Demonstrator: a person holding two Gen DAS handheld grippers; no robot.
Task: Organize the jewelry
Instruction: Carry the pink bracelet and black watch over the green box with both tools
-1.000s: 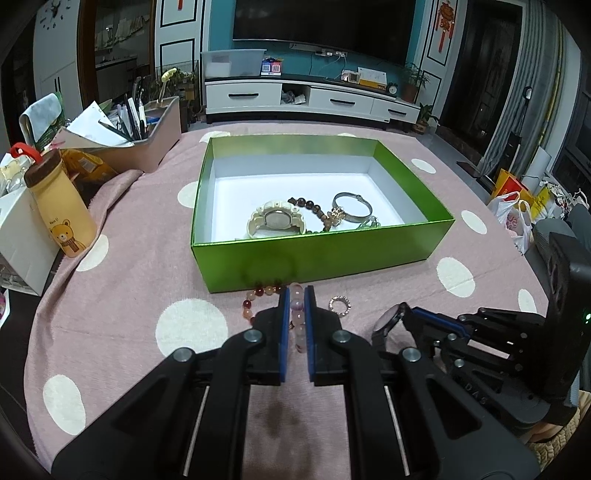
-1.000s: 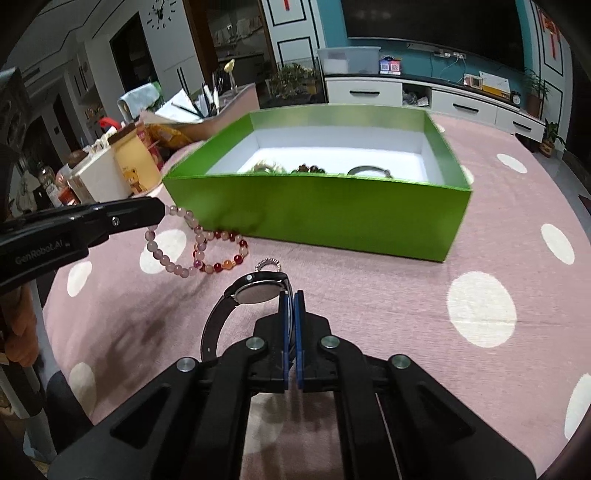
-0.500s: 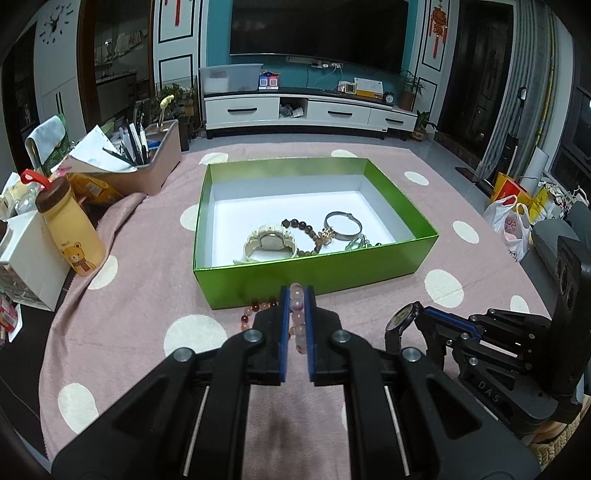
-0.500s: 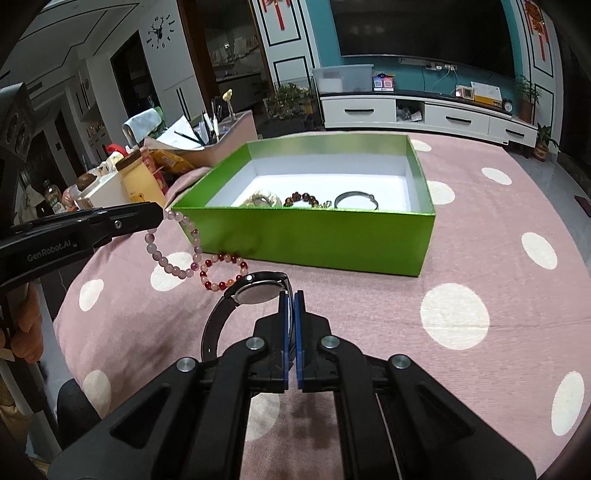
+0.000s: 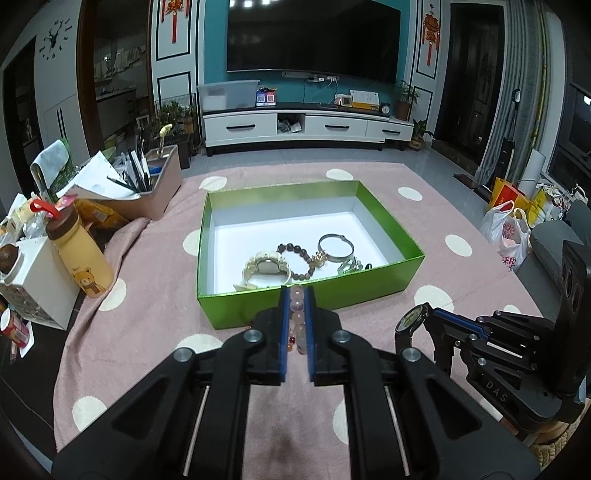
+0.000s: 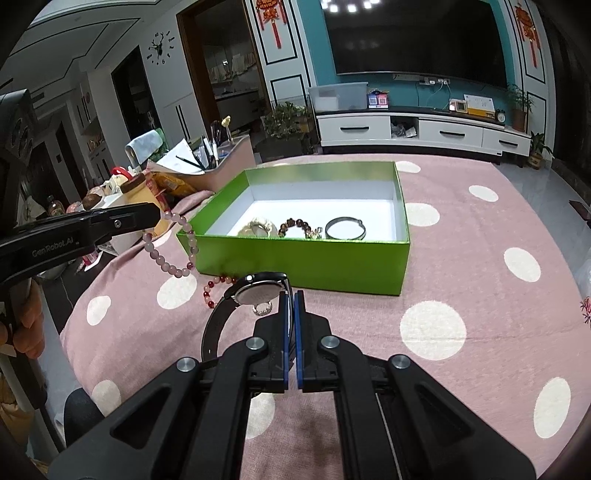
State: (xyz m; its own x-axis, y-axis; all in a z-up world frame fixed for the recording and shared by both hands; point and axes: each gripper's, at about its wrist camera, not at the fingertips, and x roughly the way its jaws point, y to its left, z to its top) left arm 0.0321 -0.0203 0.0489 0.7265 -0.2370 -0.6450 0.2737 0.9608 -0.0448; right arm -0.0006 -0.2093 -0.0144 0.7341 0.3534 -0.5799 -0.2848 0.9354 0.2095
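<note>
Left gripper [image 5: 296, 295] fingers clamp pink bracelet [image 6: 173, 243]; right gripper [image 6: 290, 295] fingers pinch black watch [image 6: 255, 290]. Risk: dangling bracelet snags green box [image 6: 303, 258] wall.

Both views are lit from above: a cluster of ceiling lamps [image 5: 253, 2] shows as blown-out white spots at the top centre of each frame. The white floor of the green box [image 5: 373, 284] glares brightly near the middle, while its near wall stays evenly lit. The room's left side, upper left of the frames, falls into deep dimness. A soft dark shadow lies on the pink cloth [image 6: 480, 288] just below centre, under the tools. Fisheye bending curves doorframes and walls at the edges, and black vignette fills the corners. The television [image 6: 417, 37] shows only faint reflections. The centre is sharp; close black parts at the bottom look slightly soft.
</note>
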